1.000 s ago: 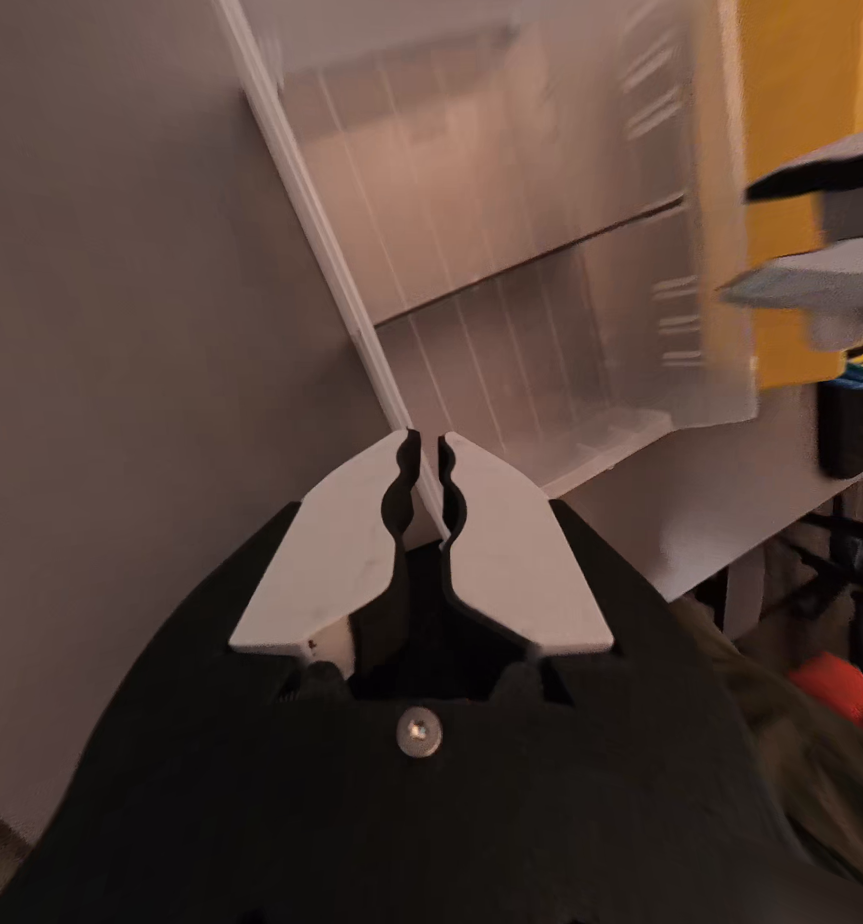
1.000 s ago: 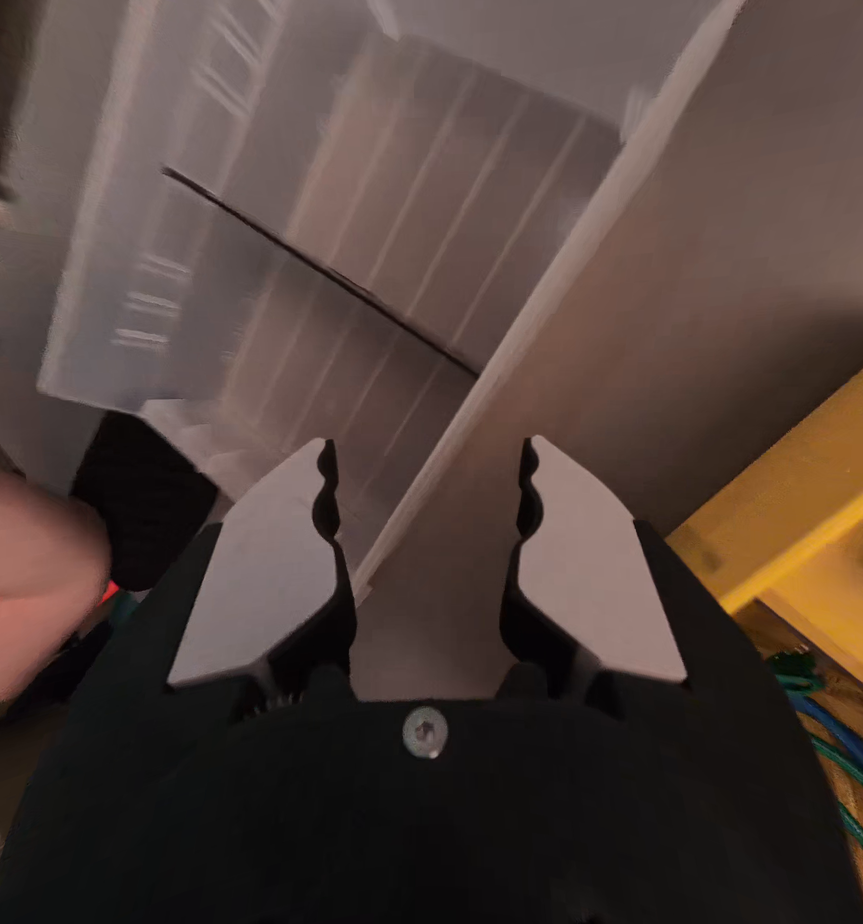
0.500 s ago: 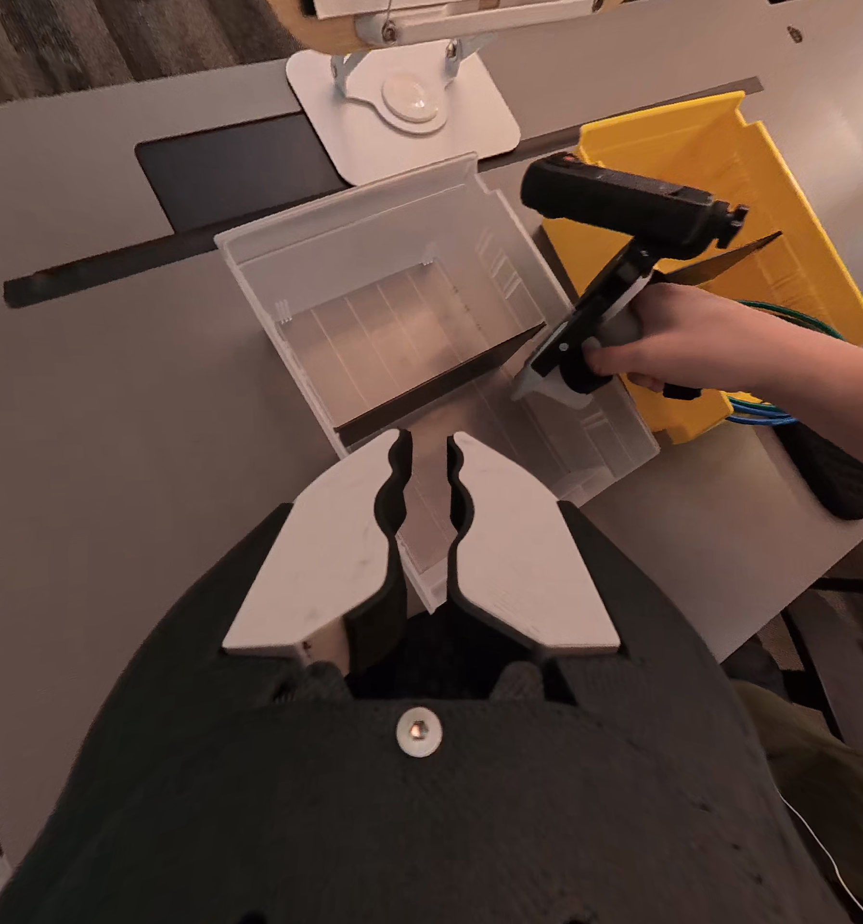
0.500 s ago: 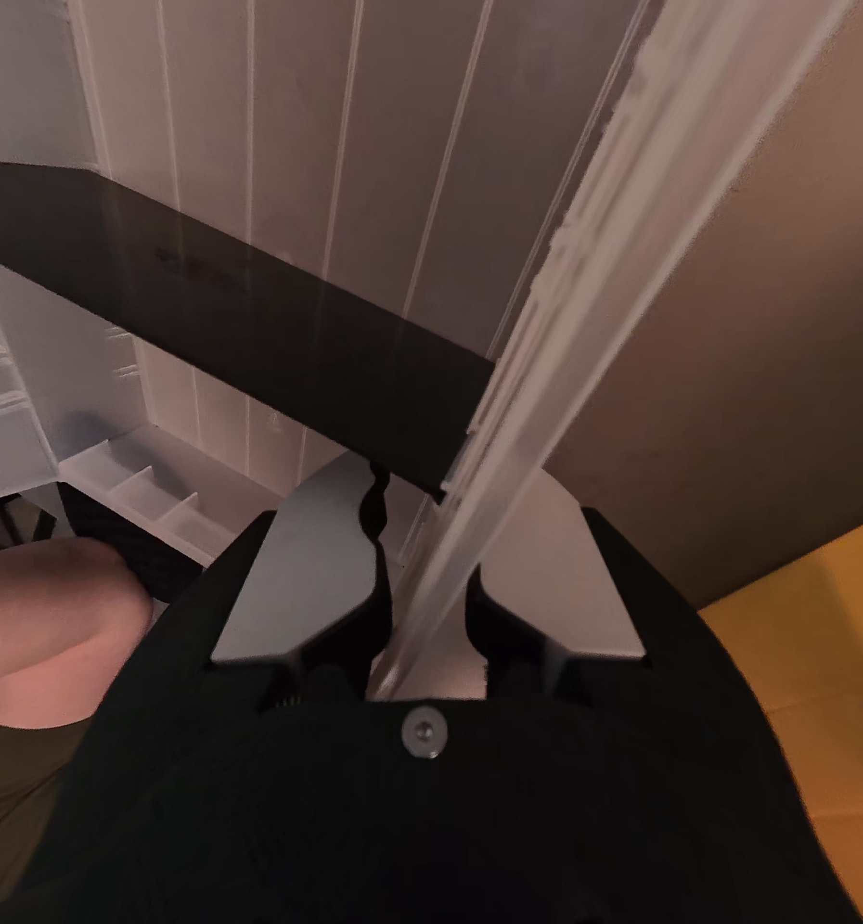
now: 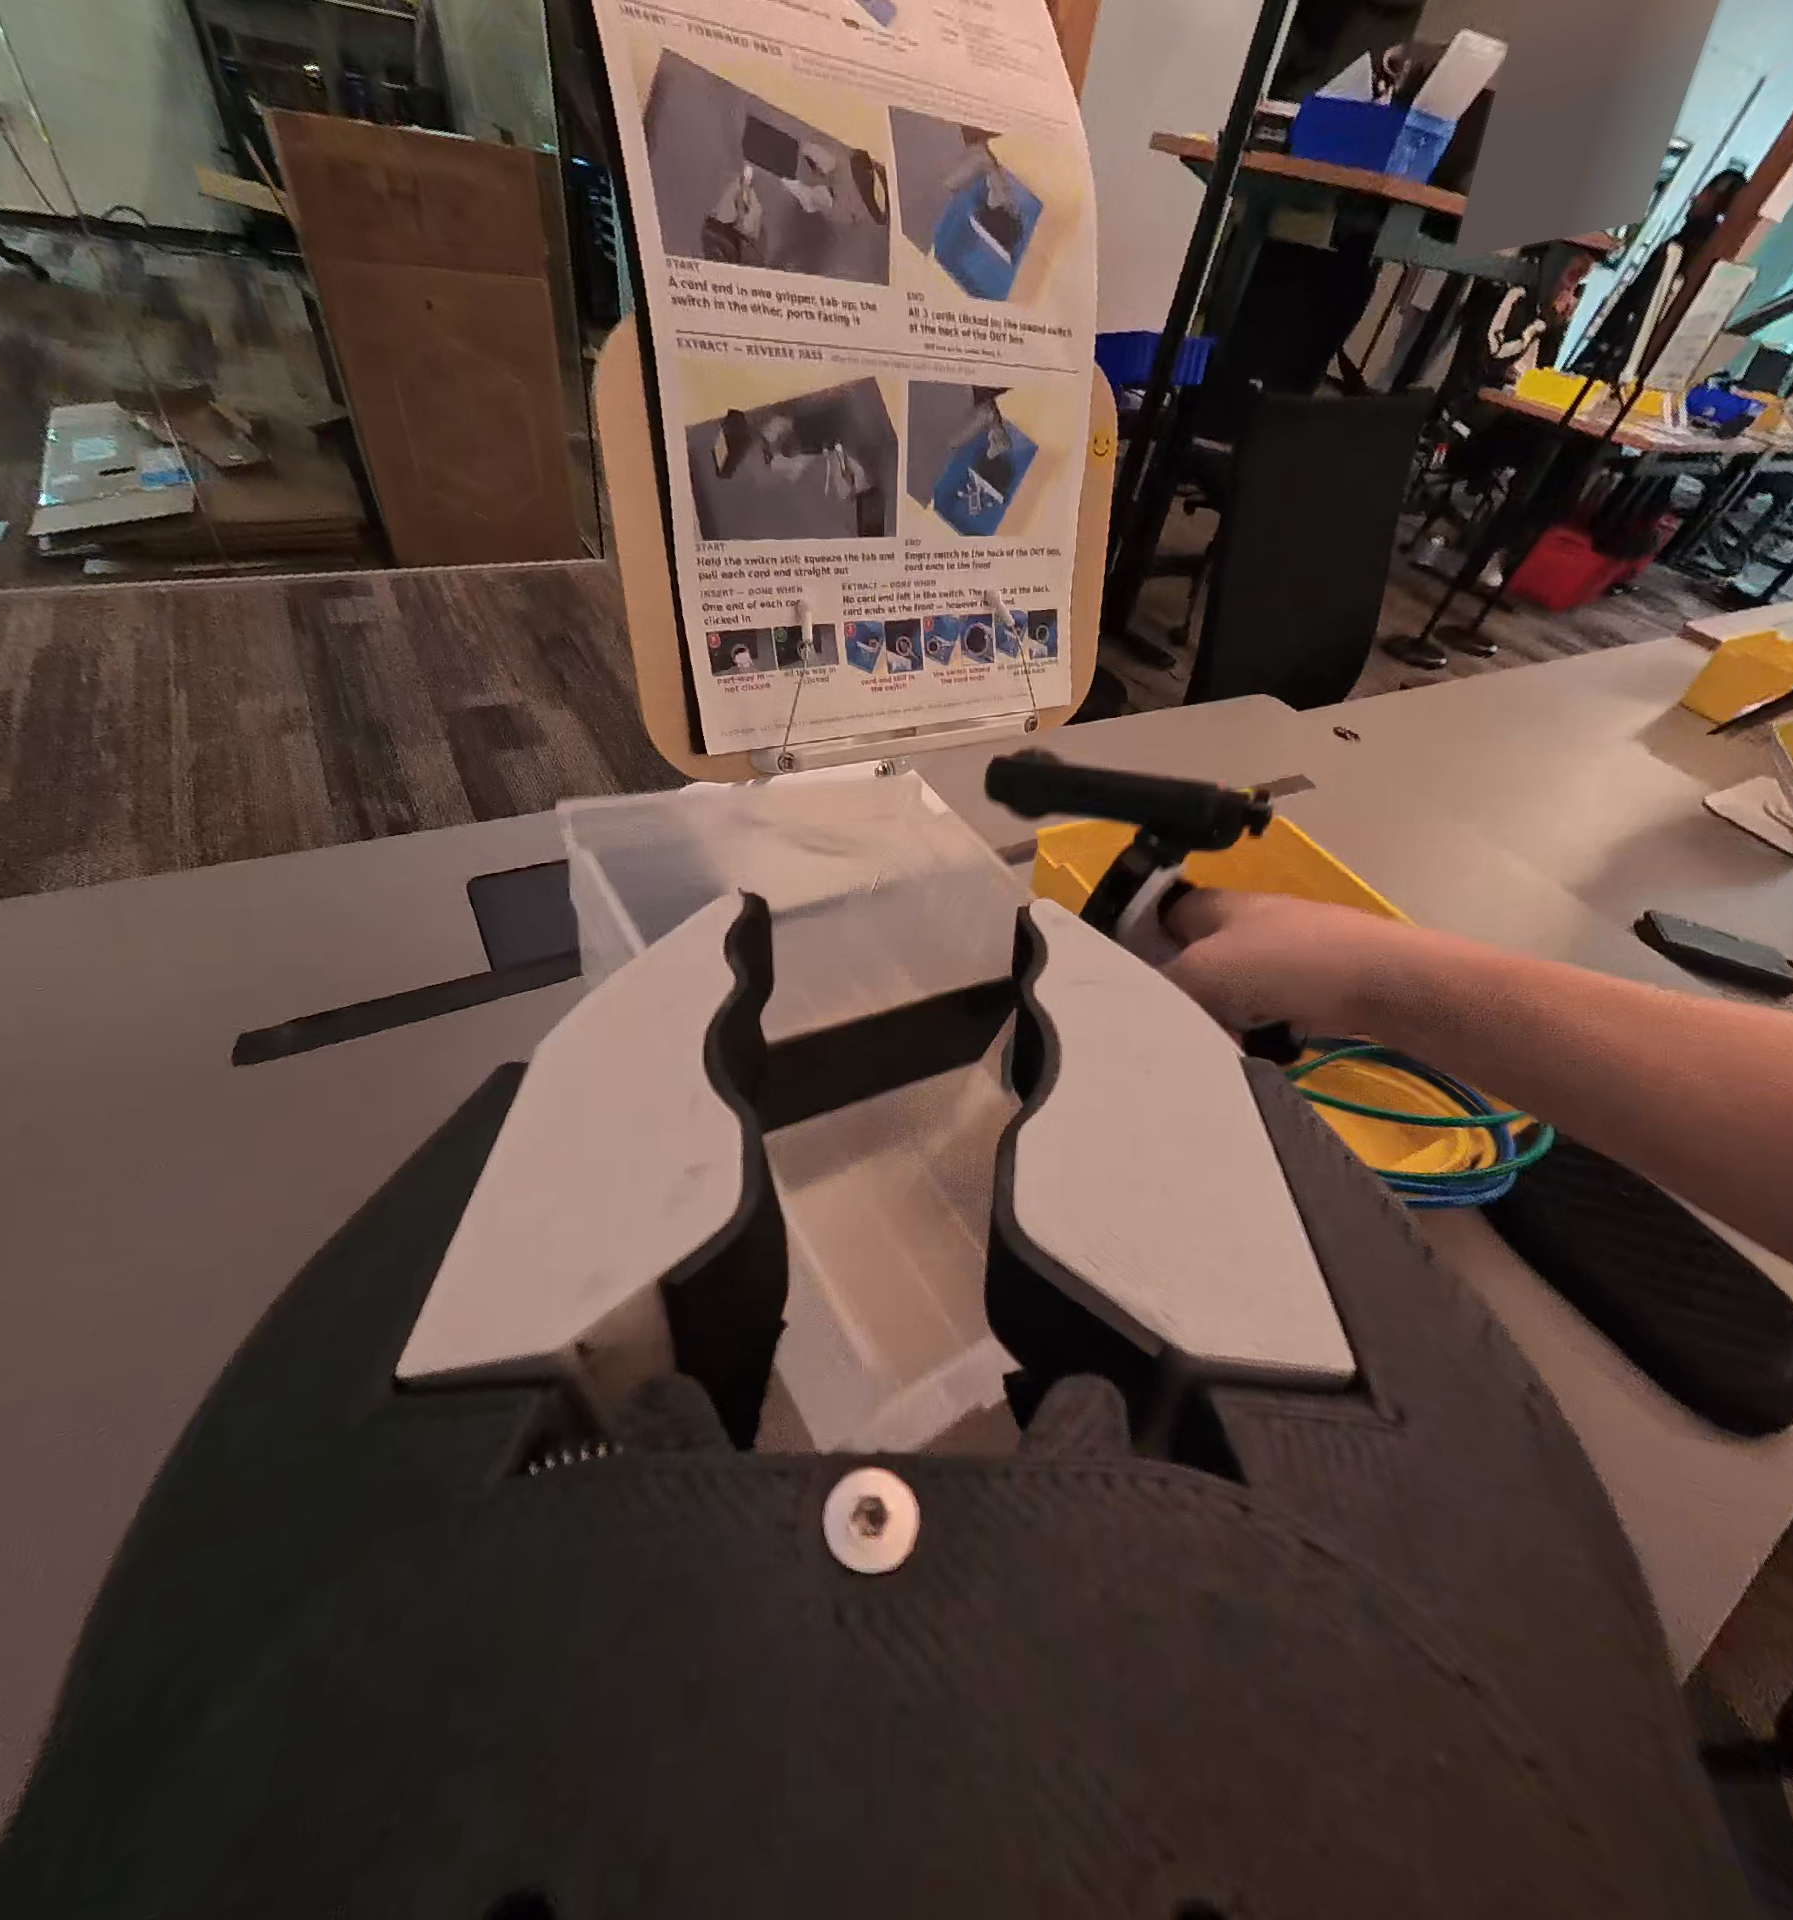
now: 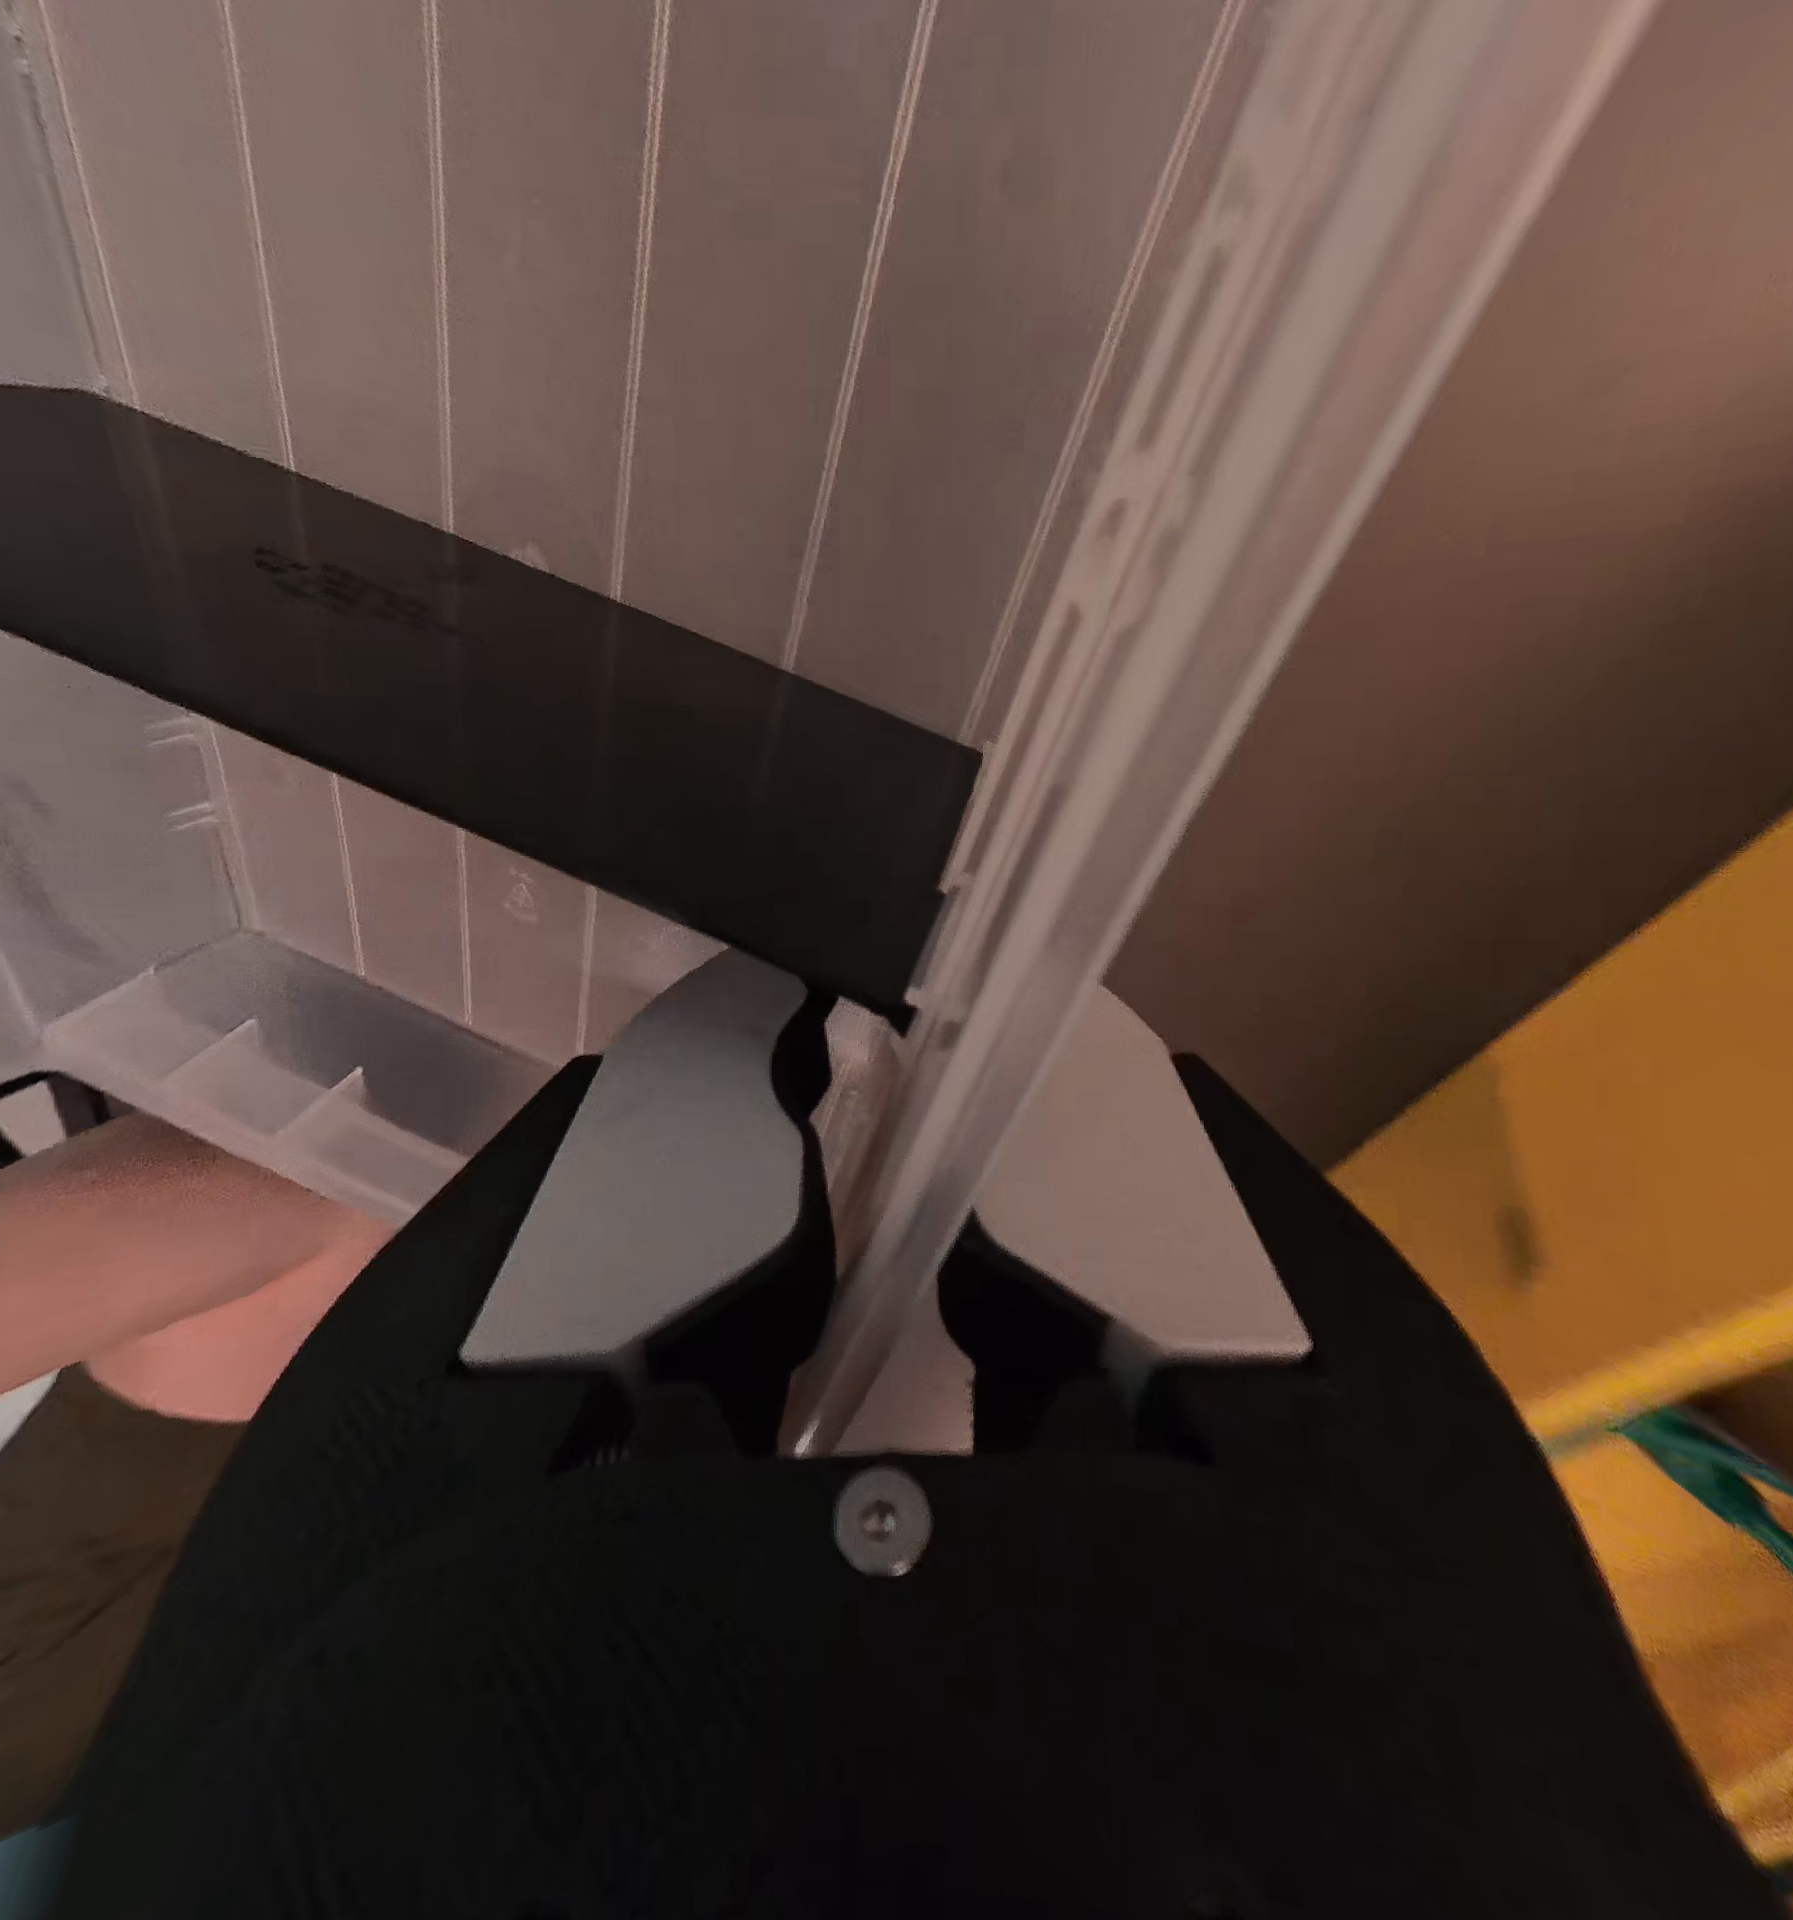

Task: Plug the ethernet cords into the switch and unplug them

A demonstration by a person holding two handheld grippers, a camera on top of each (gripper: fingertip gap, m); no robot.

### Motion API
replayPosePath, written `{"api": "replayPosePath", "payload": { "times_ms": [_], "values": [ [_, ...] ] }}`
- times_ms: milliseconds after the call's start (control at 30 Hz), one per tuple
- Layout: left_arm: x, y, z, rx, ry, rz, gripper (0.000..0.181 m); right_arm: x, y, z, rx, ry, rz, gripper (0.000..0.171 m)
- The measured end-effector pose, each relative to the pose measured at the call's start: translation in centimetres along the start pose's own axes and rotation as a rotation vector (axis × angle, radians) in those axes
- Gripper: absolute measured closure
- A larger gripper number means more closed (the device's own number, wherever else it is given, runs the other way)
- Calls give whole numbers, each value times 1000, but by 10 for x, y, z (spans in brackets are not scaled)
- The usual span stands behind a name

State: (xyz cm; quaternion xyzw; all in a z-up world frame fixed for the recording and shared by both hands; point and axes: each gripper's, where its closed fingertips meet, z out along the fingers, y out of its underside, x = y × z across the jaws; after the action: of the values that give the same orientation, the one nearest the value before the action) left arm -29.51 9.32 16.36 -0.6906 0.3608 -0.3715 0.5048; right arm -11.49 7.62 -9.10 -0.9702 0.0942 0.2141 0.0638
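- The coiled green, blue and yellow ethernet cords (image 5: 1411,1127) lie in the yellow plastic bin (image 5: 1276,873), beside the clear plastic bin (image 5: 871,1226) with a black divider (image 6: 518,707).
- The right gripper (image 6: 897,1049) is clamped on the clear bin's side wall.
- The left gripper (image 5: 881,935) hovers above the grey table (image 5: 175,1091), jaws wide apart and empty.
- The switch is not visible.

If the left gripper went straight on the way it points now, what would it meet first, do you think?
Most likely the clear plastic bin right ahead of the open left gripper, probably its floor or the black divider across it; depth is hard to judge.
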Motion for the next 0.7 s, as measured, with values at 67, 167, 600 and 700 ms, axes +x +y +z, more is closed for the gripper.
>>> {"api": "replayPosePath", "payload": {
  "times_ms": [67, 167, 600, 700],
  "values": [
    [6, 0, 2, 0, 15, 6, 132, 1, -7, -32, 21, -31, 6, 154],
    [17, -3, 4, 19, 27, 20, 123, 11, -12, -90, 86, -93, 45, 155],
    [153, 131, 151, -448, 465, 8, 95, 259, 122, -303, 583, 80, 511, 155],
    [165, 182, 193, -530, 498, -109, 95, 320, 186, -312, 630, 159, 636, 155]
  ]
}}
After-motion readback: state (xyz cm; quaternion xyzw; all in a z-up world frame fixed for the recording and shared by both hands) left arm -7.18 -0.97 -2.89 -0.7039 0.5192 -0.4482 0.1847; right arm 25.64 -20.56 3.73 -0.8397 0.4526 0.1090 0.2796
